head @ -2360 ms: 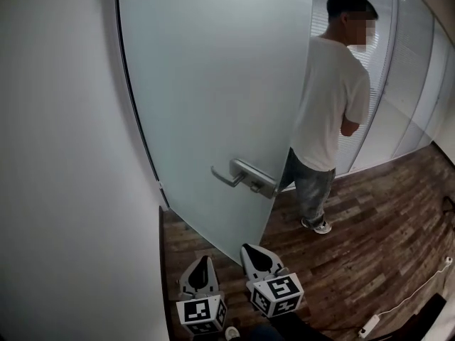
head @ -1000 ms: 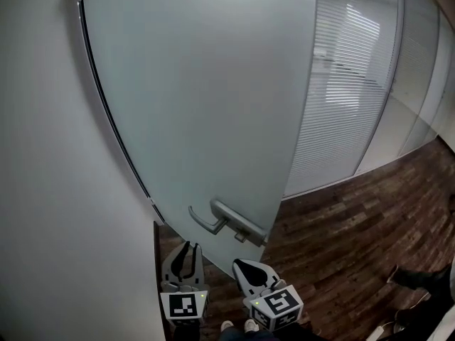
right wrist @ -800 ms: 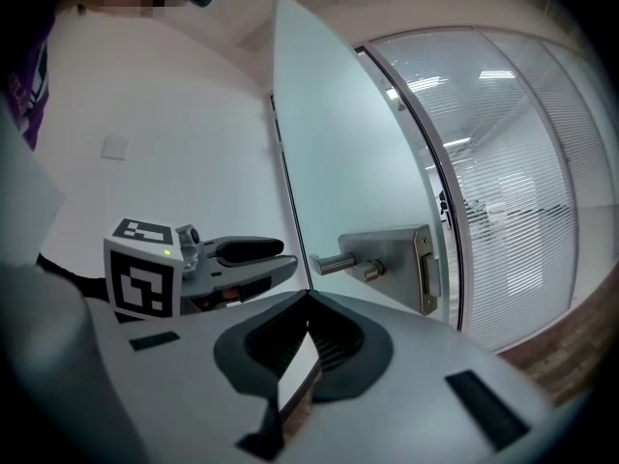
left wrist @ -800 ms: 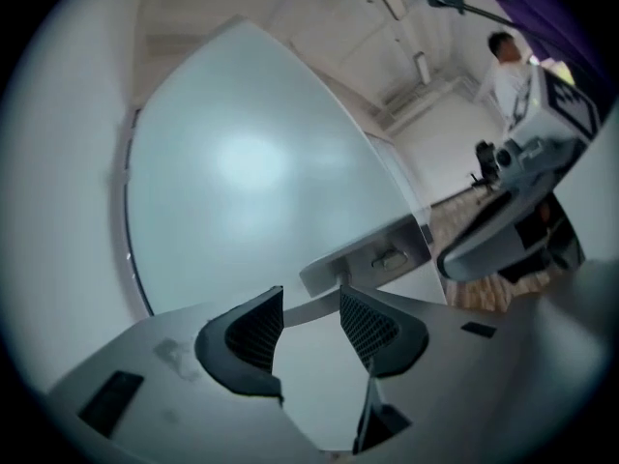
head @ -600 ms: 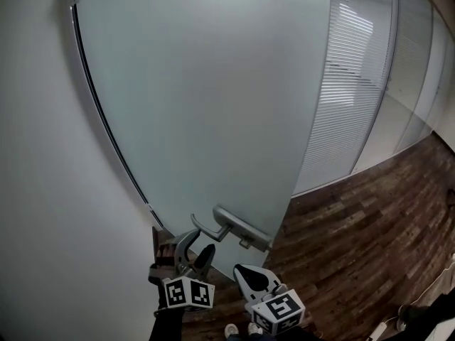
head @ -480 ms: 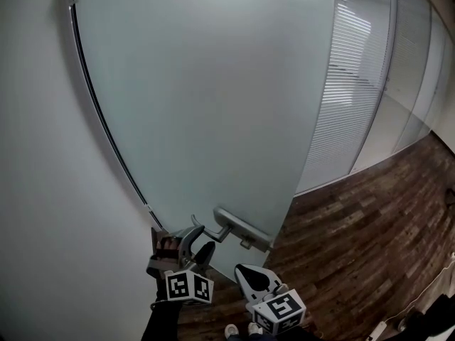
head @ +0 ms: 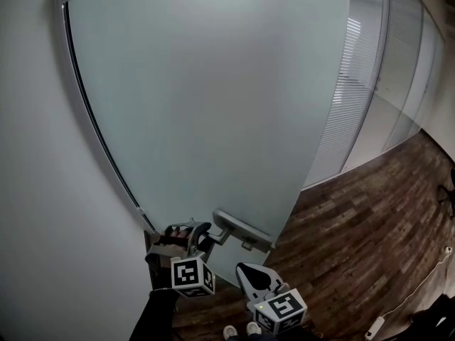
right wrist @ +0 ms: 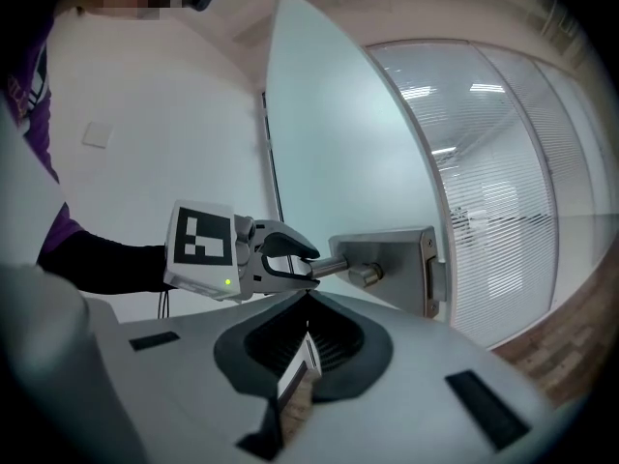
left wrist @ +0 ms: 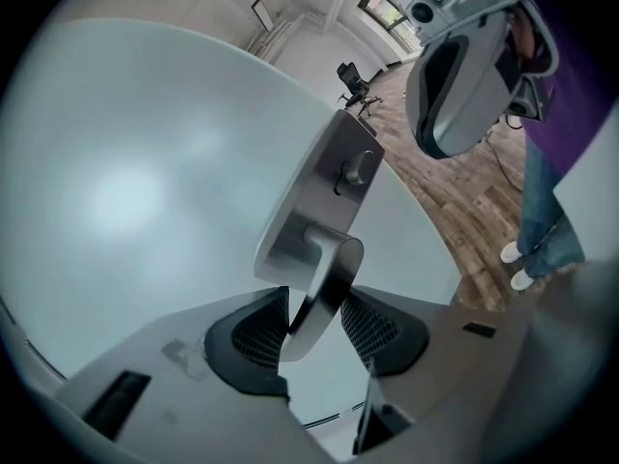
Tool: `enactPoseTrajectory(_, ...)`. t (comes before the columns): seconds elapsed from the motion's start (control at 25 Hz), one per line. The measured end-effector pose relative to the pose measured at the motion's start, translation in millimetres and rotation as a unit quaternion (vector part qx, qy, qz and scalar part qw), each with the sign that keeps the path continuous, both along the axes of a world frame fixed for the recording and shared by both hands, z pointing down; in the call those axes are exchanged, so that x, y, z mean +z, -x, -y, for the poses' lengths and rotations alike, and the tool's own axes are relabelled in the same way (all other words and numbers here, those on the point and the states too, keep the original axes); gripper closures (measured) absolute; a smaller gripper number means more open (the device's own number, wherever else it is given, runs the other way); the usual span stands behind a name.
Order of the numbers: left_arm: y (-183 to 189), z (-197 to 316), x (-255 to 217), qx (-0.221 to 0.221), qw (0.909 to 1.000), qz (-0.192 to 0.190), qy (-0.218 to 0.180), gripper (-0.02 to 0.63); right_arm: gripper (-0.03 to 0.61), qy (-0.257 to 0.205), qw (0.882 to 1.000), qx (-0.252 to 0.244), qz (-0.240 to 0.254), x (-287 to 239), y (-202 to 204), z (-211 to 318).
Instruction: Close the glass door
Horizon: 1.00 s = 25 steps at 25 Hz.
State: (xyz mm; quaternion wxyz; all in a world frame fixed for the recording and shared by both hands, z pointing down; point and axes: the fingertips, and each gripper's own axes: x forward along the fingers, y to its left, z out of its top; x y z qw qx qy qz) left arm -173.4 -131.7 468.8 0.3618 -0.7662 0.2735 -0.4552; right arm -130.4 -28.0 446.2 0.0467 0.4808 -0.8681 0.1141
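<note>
Glass door looks frosted, handle silvery metal.

Frosted glass door carries a brushed-metal handle

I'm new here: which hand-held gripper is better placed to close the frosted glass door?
Left hand-held gripper: its closing jaws straddle the silver metal lever handle; the right hand-held gripper hangs shut, apart.

I can read no words, numbers or brand names anywhere. The only printed signs are black-and-white square markers, one on the cube of the left gripper and one on that of the right gripper. They carry no letters.
</note>
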Motion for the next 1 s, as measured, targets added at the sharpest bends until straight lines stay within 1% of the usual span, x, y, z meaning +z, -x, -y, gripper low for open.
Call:
enactPoseTrajectory(0.12, -1.5, 0.5, 2.7, -0.001, 0.9996, 0.005, 0.027, 0.445, 0.588, -0.001, 1.0, 0.007, 0.0, 3.1, 2.5, 0.4)
enactPoseTrajectory(0.32, -5.0, 6.6, -3.2, -0.012, 0.9991, -0.009, 0.039, 0.444, 0.588, -0.004, 1.0, 0.024, -0.003, 0.6, -0.4, 3.0)
enactPoseTrajectory(0.52, -13.1, 15.9, 7.3, -0.021, 0.9985, -0.005, 0.051, 0.443, 0.588, -0.003, 0.998, 0.057, -0.006, 13.3, -15.5, 8.7)
enactPoseTrajectory(0.64, -19.0, 23.1, 7.6, -0.024, 0.9982, -0.007, 0.054, 0.443, 0.588, -0.008, 0.997, 0.071, -0.003, 11.5, -25.3, 16.2)
enactPoseTrajectory(0.8, -31.5, 34.1, 7.9, -0.024, 0.998, -0.014, 0.056, 0.443, 0.588, -0.012, 0.997, 0.082, -0.003, 10.1, -43.5, 31.3)
enactPoseTrajectory(1.0, -48.8, 57.0, 8.3, -0.03, 0.9975, -0.018, 0.06, 0.443, 0.588, -0.018, 0.996, 0.089, -0.011, 7.3, -73.8, 62.4)
